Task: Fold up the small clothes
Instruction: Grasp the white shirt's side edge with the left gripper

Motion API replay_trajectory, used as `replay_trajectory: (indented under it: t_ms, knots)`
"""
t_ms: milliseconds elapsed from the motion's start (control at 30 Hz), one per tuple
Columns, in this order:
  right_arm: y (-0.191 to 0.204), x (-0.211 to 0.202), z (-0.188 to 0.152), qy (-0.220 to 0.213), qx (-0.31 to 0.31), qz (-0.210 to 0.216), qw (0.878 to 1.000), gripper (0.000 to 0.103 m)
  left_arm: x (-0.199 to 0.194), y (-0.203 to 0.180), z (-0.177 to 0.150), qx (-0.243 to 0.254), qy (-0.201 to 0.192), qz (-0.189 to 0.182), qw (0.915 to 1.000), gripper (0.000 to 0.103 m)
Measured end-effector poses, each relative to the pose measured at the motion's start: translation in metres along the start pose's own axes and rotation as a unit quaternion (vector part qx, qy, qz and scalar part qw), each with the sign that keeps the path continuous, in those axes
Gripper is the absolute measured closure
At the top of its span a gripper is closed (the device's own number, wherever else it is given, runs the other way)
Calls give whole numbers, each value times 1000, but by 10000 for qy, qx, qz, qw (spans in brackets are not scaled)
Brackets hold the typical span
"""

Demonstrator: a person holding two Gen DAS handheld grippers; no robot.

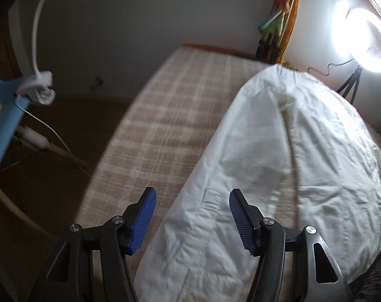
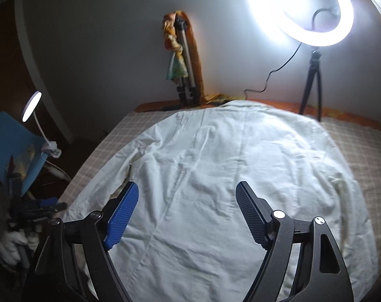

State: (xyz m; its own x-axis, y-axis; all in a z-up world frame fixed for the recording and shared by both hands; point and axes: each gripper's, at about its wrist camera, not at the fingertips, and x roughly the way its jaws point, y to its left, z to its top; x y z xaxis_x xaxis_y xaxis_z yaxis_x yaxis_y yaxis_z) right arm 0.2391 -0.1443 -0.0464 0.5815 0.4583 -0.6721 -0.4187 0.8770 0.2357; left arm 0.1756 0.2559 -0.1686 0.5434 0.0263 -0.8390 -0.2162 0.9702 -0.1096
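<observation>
White shirt [image 2: 215, 176] lies spread flat and wrinkled on the checked bedcover [image 2: 361, 156], filling most of the right wrist view (a small sewn patch shows on it in the left wrist view). Right gripper [image 2: 186, 211] hovers over the shirt's near part, jaws wide apart, nothing between them. Left gripper [image 1: 192, 217] hangs at the shirt's left edge, jaws also wide apart, empty. Ring light [image 2: 307, 7] on a small tripod glows at 1 o'clock. Folded tripod [image 2: 186, 63] leans on the wall at 12. Blue chair [image 2: 11, 148] with a clip lamp [image 2: 32, 105] sits at 9.
</observation>
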Motion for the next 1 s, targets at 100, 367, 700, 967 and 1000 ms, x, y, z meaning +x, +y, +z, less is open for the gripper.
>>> replay_trajectory:
  t_ms: [100, 367, 700, 967, 1000]
  knots:
    - [5, 18, 12, 122, -21, 97, 9999, 26, 23, 0, -2, -43, 170, -164, 9997, 41]
    - [17, 56, 34, 305, -277, 72, 9991, 26, 35, -4, -1, 118, -263, -175, 9994, 78]
    - [22, 75, 39, 447, -424, 46, 9981, 34, 30, -6, 7, -80, -390, -895, 9952, 103]
    - [15, 78, 51, 608, -255, 303, 9974, 43, -14, -53, 18, 202, -898, -1605, 9827, 103]
    - [12, 78, 52, 601, -186, 333, 9975, 43, -17, -61, 17, 279, -898, -1723, 9805, 103]
